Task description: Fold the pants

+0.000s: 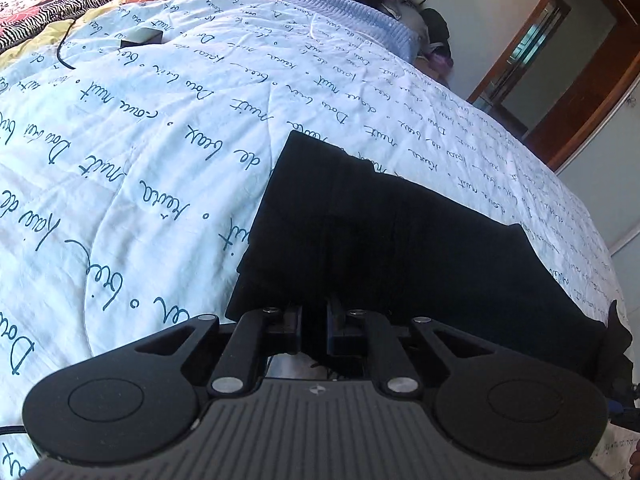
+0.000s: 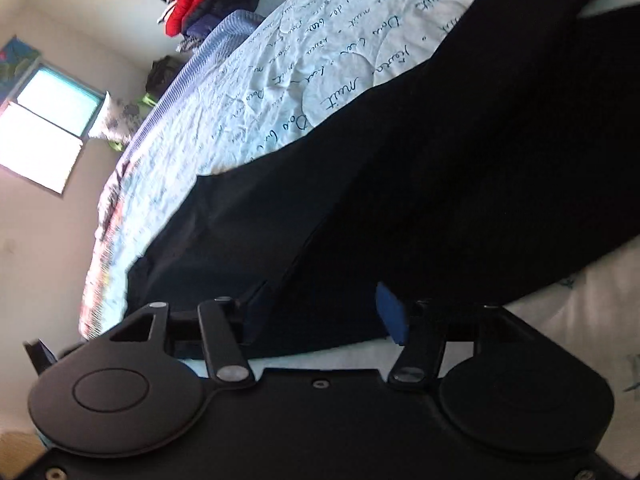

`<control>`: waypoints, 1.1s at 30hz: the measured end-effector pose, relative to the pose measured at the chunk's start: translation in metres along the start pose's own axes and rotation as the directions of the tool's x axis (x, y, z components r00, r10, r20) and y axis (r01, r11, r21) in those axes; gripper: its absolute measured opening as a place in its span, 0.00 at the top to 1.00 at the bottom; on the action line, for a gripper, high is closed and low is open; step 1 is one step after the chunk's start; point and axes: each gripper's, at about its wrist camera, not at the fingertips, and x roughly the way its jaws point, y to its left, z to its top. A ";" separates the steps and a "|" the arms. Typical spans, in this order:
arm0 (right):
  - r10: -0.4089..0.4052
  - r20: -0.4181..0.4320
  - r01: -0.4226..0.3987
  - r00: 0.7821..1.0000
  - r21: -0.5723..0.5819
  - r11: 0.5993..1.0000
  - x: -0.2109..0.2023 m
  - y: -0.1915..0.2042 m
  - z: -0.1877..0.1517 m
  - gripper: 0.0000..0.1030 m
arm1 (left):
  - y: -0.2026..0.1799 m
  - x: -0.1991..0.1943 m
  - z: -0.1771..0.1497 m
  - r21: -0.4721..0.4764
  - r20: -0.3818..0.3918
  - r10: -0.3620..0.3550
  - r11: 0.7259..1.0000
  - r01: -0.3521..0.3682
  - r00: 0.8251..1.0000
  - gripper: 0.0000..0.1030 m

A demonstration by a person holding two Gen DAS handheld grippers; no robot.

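Black pants (image 1: 400, 240) are lying on the script-print quilt (image 1: 140, 180), long axis running away from both grippers; left gripper (image 1: 314, 330) is pinching their near edge shut, right gripper (image 2: 320, 320) is gaping, straddling the hem

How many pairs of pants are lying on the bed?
1: a black cloth pair of pants spread across the white quilt with blue script, by its near edge. The clothes heap beyond might hide others.
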 end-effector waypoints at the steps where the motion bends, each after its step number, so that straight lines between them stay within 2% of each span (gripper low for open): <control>1: 0.009 0.004 -0.009 1.000 0.016 1.000 0.004 0.003 0.003 0.41 | 0.000 0.000 0.000 0.000 0.000 0.000 1.000 0.000 1.000 0.89; 3: -0.002 -0.020 0.003 1.000 0.010 1.000 0.016 0.012 0.008 0.41 | 0.001 0.000 0.000 0.005 -0.003 0.001 1.000 -0.001 1.000 0.89; 6: -0.070 -0.064 0.068 0.995 -0.044 0.997 0.035 0.024 0.009 0.42 | 0.002 -0.001 0.000 0.000 -0.009 -0.010 1.000 0.010 1.000 0.89; 7: -0.093 -0.055 0.089 0.994 -0.066 0.994 0.038 0.027 0.009 0.55 | 0.003 -0.003 0.000 -0.004 -0.010 -0.015 1.000 0.015 1.000 0.89; 8: -0.113 -0.056 0.108 0.992 -0.083 0.991 0.040 0.028 0.009 0.79 | 0.005 -0.004 -0.001 -0.005 -0.009 -0.021 1.000 0.021 1.000 0.89; 9: -0.104 -0.073 0.097 0.992 -0.083 0.992 0.041 0.026 0.010 0.92 | 0.006 -0.004 -0.001 -0.004 -0.010 -0.023 1.000 0.023 1.000 0.88; 10: -0.093 -0.075 0.088 0.993 -0.068 0.994 0.041 0.023 0.009 0.95 | 0.008 -0.003 -0.001 -0.007 -0.013 -0.023 1.000 0.023 1.000 0.88; 13: -0.070 -0.050 0.066 0.996 -0.079 0.995 0.029 0.026 0.007 0.95 | 0.010 -0.006 0.004 -0.013 -0.015 -0.033 0.999 0.032 0.999 0.88; 16: -0.006 0.013 0.006 1.000 -0.059 0.998 -0.004 0.023 -0.002 0.95 | 0.009 -0.014 0.005 0.008 -0.009 -0.044 0.999 0.044 0.999 0.87; 18: -0.010 0.006 0.010 1.000 -0.005 1.000 -0.009 0.003 -0.012 0.96 | 0.013 -0.002 -0.001 0.024 -0.055 -0.021 0.999 0.023 0.998 0.84; 19: -0.053 -0.015 0.053 0.999 0.024 0.998 -0.004 -0.011 -0.017 0.96 | 0.018 0.006 -0.005 0.016 -0.076 -0.017 1.000 0.018 0.997 0.83; 20: -0.055 -0.021 0.056 0.998 0.041 0.998 0.002 -0.021 -0.023 0.97 | 0.021 0.011 -0.006 0.002 -0.069 -0.029 1.000 0.029 0.997 0.82; 21: -0.015 0.001 0.015 1.000 0.049 0.999 0.002 -0.025 -0.025 0.97 | 0.022 0.011 -0.005 -0.005 -0.061 -0.037 0.999 0.037 0.997 0.80; 22: 0.006 0.007 -0.006 1.000 0.059 0.998 0.002 -0.023 -0.025 0.95 | 0.022 0.009 -0.003 -0.012 -0.061 -0.042 0.999 0.041 0.997 0.79; 24: 0.048 0.013 -0.049 0.999 0.091 0.995 -0.006 -0.018 -0.020 0.85 | 0.023 -0.003 -0.002 0.006 -0.038 -0.068 0.998 0.068 0.997 0.68; 26: 0.100 0.043 -0.103 0.994 0.070 0.992 -0.025 -0.013 -0.016 0.32 | 0.026 -0.024 -0.004 0.058 -0.014 -0.054 0.997 0.055 0.998 0.64; 27: 0.098 0.088 -0.101 0.991 0.041 0.994 -0.039 -0.009 -0.016 0.28 | 0.028 -0.034 -0.005 0.077 -0.001 -0.037 0.996 0.037 0.999 0.64; 30: 0.079 0.188 -0.057 0.979 -0.118 0.991 -0.067 0.014 -0.004 0.29 | 0.026 -0.064 -0.010 0.102 0.077 0.005 0.995 -0.013 0.997 0.64; 31: 0.094 0.197 -0.057 0.976 -0.184 0.981 -0.067 0.027 0.002 0.29 | 0.017 -0.071 -0.011 0.124 0.111 -0.002 0.992 -0.012 0.994 0.64; 33: 0.116 0.172 -0.054 0.978 -0.326 0.944 -0.048 0.060 0.018 0.29 | -0.014 -0.074 -0.016 0.191 0.184 -0.060 0.981 0.024 0.981 0.64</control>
